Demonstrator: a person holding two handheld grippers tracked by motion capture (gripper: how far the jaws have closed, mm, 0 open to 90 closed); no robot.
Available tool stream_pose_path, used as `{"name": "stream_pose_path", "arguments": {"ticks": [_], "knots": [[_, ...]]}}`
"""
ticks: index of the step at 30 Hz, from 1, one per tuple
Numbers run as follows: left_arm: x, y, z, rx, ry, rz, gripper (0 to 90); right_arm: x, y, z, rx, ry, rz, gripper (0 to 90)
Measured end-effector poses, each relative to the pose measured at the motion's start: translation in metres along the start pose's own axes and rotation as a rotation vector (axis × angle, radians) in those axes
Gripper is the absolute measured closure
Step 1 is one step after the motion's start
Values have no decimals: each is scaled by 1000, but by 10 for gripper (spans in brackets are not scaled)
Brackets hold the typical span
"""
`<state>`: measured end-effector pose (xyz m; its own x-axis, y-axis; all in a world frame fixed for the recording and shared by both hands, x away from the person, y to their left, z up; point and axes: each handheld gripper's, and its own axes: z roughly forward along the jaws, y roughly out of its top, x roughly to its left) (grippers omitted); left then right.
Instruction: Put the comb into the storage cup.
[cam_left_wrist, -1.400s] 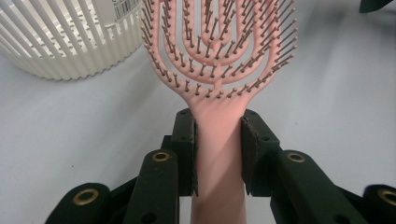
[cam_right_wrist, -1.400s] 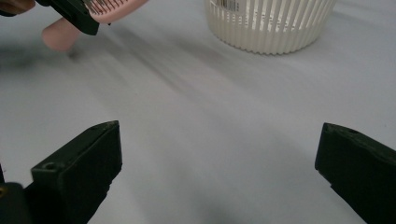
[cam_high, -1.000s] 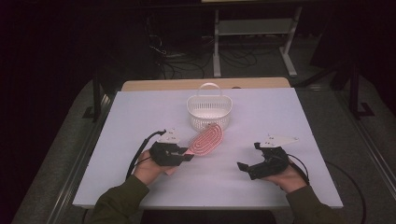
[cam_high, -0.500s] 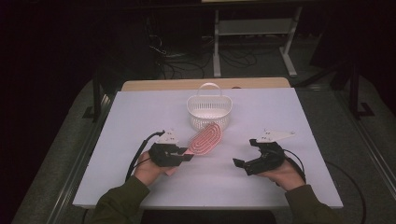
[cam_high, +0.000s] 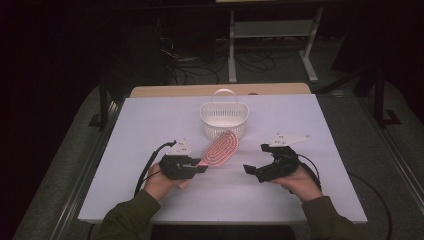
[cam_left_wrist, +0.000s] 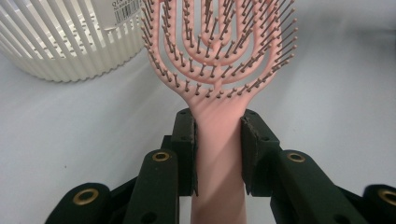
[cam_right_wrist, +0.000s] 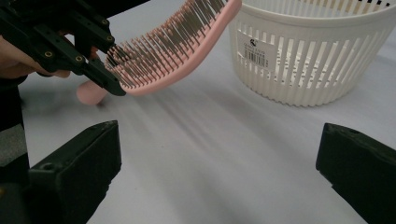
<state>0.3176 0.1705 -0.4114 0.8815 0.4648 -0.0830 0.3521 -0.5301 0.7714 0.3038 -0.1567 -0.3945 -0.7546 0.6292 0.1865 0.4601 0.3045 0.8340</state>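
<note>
Near the basket (cam_high: 224, 119), pink brush (cam_high: 220, 148) clamped by its handle in left gripper (cam_high: 200, 169), head raised off the counter (cam_high: 150, 125) and tilted toward the rim. Right gripper (cam_high: 248, 169) spread wide, holding nothing, shifted leftward since a second ago, nearer the brush. Probably readying a handover or a steadying hold before the drop into the basket.

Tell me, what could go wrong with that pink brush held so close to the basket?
The left gripper clamps only the handle of the pink hairbrush, so the long head could twist or slip out. The head is right beside the white basket; it may knock the rim and shove the light basket across the table.
</note>
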Motion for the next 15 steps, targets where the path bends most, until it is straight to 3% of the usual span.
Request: {"name": "stream_pose_path", "arguments": {"ticks": [15], "knots": [[-1, -1, -1, -16, 14, -8, 704, 0, 15, 11, -17, 15, 9, 0]]}}
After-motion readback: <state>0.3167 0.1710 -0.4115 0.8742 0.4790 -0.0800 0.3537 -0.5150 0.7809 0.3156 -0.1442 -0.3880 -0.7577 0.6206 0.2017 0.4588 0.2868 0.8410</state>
